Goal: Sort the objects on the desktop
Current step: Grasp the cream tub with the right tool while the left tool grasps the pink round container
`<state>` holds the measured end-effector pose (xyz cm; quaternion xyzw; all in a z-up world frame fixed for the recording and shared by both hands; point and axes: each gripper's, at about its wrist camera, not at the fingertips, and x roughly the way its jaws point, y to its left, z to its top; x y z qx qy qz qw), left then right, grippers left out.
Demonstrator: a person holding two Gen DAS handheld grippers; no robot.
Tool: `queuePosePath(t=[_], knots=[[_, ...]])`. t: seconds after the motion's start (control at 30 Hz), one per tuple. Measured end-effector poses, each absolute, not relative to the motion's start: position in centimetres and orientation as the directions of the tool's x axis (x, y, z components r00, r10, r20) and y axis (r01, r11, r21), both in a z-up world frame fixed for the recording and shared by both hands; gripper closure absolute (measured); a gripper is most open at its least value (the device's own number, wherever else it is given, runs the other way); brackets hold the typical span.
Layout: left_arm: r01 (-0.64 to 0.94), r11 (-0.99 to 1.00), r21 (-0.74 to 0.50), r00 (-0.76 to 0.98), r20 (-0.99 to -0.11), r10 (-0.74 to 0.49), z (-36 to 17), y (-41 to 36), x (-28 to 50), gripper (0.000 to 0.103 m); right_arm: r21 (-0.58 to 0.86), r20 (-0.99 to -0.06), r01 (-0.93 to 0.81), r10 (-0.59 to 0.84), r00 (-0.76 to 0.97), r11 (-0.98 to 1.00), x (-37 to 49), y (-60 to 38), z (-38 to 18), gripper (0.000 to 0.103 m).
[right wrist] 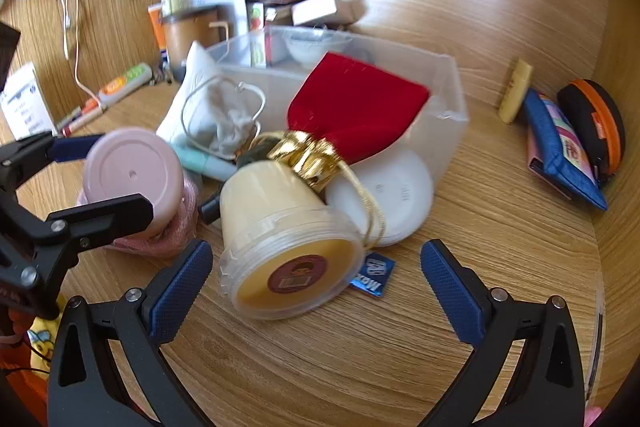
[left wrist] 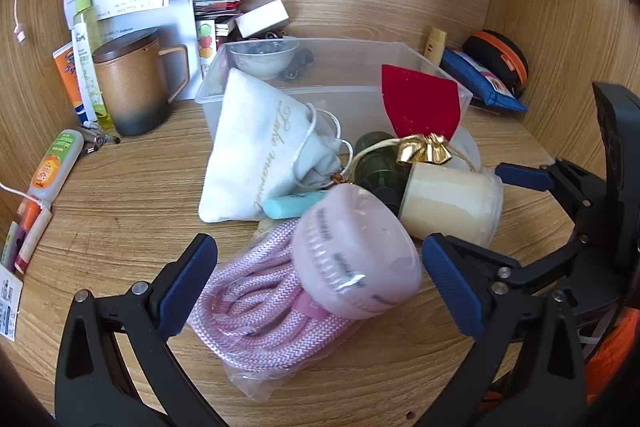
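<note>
1. Wooden desk (left wrist: 120, 211), walled at back and both sides; sticky notes on back wall.
2. Clear plastic bin (left wrist: 400, 47) near back edge, small white bowl (left wrist: 262, 61) inside.
3. White drawstring pouch (left wrist: 256, 147) leaning on bin's front wall.
4. Red velvet pouch (right wrist: 352, 107) with gold bow, propped against bin's front.
5. Brown lidded mug (left wrist: 132, 83) toward back-left corner.
6. Bagged pink rope (left wrist: 256, 307) near front edge, pink jar (left wrist: 356, 255) lying on it.
7. Cream tub (right wrist: 288, 239) on its side, mid-desk.
8. Left tool (left wrist: 320, 283): spread wide, pinching nothing, straddling rope and jar.
9. Right tool (right wrist: 316, 287): spread wide, pinching nothing, tub between fingers.
</note>
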<state>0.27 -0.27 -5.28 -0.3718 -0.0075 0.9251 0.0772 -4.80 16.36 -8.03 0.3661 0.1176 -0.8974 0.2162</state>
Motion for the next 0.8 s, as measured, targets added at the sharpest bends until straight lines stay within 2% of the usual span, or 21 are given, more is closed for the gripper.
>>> queuePosePath(t=[0.1,0.27,0.5,0.63,0.8], knots=[[-0.135,-0.990,-0.048,-0.711,-0.691,0.131,-5.6,0.1,0.0,0.000,-0.105,-0.712,0.488,-0.277,-0.646,-0.867,-4.7,15.5,-8.3,0.001],[-0.116,-0.993,-0.013,-0.725,-0.682,0.094,-6.0,0.3,-0.4,0.000,-0.152,-0.726,0.518,-0.261,-0.637,-0.841,-4.8,14.2,-8.8,0.017],[-0.105,-0.994,0.000,-0.744,-0.663,0.079,-6.1,0.5,-0.8,0.000,-0.195,-0.711,0.537,-0.259,-0.654,-0.820,-4.4,13.1,-8.8,0.024],[-0.123,-0.992,-0.001,-0.749,-0.656,0.094,-6.0,0.8,-0.8,0.014,-0.170,-0.706,0.539,-0.279,-0.651,-0.825,-4.6,13.6,-8.5,0.030],[-0.145,-0.989,-0.006,-0.746,-0.656,0.113,-5.9,1.1,-1.0,0.030,-0.134,-0.705,0.542,-0.305,-0.640,-0.830,-4.7,14.1,-8.3,0.032]])
